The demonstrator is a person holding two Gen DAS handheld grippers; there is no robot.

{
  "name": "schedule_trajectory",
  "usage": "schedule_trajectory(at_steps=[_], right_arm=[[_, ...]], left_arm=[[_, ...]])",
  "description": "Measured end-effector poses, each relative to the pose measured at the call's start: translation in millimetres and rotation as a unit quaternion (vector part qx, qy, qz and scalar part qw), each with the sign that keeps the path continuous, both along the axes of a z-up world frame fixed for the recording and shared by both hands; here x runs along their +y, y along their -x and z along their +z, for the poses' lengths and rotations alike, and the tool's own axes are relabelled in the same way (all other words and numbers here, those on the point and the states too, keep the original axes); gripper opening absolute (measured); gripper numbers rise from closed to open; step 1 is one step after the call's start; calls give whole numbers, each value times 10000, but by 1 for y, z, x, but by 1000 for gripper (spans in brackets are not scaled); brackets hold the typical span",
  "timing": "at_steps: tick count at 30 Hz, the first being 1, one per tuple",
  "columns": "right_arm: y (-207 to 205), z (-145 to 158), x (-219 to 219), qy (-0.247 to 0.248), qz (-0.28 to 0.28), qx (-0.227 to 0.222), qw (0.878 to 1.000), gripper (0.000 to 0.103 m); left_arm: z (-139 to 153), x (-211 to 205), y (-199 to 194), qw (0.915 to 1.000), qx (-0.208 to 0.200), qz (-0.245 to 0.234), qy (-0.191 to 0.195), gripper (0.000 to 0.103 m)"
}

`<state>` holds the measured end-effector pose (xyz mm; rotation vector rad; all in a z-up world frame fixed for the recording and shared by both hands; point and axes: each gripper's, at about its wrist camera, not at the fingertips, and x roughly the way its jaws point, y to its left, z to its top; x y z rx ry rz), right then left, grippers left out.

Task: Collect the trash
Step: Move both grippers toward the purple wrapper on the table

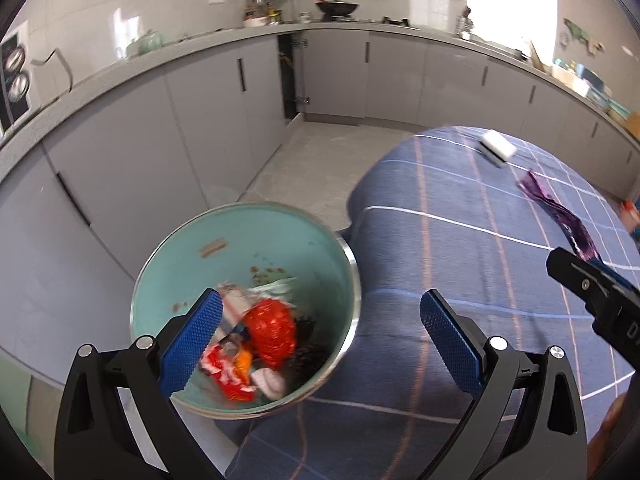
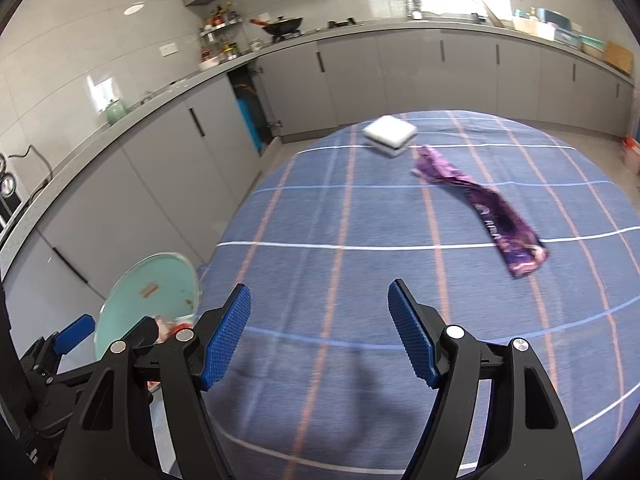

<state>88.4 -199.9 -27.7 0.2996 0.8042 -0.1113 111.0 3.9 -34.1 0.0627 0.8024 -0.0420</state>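
A kitchen with grey cabinets [image 1: 224, 92] runs around the back of the left wrist view, and a table under a blue checked cloth [image 1: 460, 264] fills the right side. At about 7 o'clock of the table edge stands a round bin [image 1: 192, 252] with a pale green inside, lower than the cloth. In it lie wrappers, the clearest one an orange-red crumpled wrapper [image 1: 272, 330]. The left gripper [image 1: 320, 344] is spread wide and holds nothing; its left pad is over the bin, its right pad over the cloth. A purple wrapper [image 1: 560, 216] lies at 2 o'clock on the cloth, and a white box [image 1: 498, 146] beyond it.

In the right wrist view the same cloth [image 2: 360, 208] covers the table. The right gripper [image 2: 320, 334] has its jaws apart with nothing between them. The purple wrapper [image 2: 492, 212] lies flat at 1 o'clock, well apart from the pads. The white box [image 2: 390, 134] is near its far end. The bin [image 2: 148, 284] is at 9 o'clock.
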Motion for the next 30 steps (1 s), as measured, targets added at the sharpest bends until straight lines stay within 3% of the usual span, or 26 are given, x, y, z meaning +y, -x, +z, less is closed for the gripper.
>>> schedule_trajectory(at_steps=[22,30], right_arm=[[19,-5,-94,105,-710,133,9973,70],[-3,-2,-127,319,-733,197,9966,63]], left_arm=[[1,-99,-8,9952,61,-965,-170,97],[-2,-120,-23,9934,142,-1117,-205,97]])
